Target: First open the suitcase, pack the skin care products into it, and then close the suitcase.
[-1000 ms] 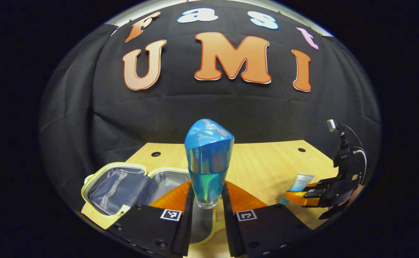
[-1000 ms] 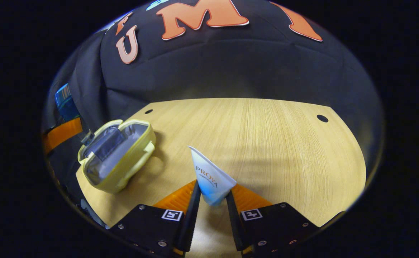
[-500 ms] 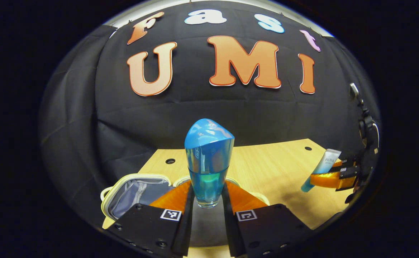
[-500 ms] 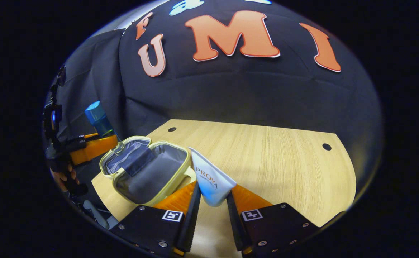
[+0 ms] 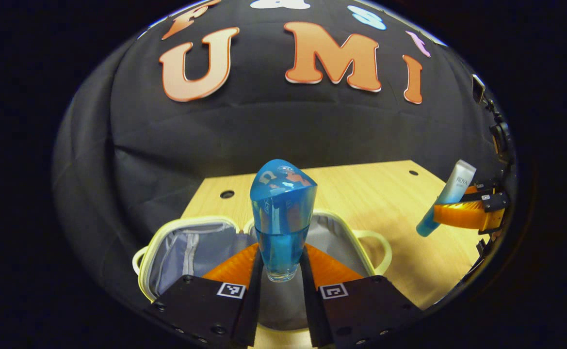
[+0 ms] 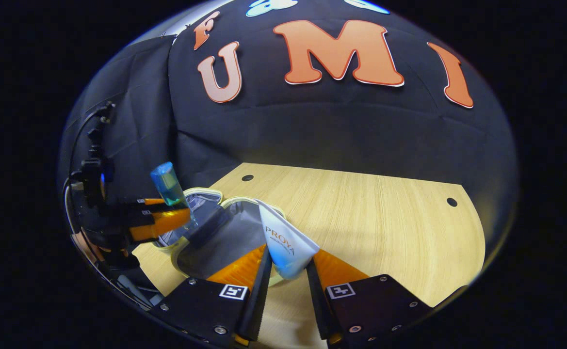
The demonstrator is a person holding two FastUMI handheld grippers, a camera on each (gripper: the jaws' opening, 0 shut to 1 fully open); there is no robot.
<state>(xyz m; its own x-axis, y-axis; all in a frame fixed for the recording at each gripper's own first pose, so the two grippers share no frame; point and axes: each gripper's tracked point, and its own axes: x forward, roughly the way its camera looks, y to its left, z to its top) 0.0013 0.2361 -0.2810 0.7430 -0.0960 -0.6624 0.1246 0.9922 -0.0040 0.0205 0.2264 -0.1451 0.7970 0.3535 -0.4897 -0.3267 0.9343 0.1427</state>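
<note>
Wooden tabletop (image 5: 361,189) carries the open suitcase (image 5: 191,242). Held upright above it, cap up, a blue bottle (image 5: 281,218) is clamped by the left gripper (image 5: 279,286). A tilted tube (image 6: 285,242) is pinched by the right gripper (image 6: 285,286).

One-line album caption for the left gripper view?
Left gripper holds a blue bottle above the open suitcase.

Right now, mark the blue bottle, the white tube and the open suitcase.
blue bottle (image 5: 282,218), left gripper view, on its clear body.
white tube (image 6: 283,242), right gripper view, on its printed front.
suitcase (image 5: 193,247), left gripper view, on the grey lining of its left half.
</note>
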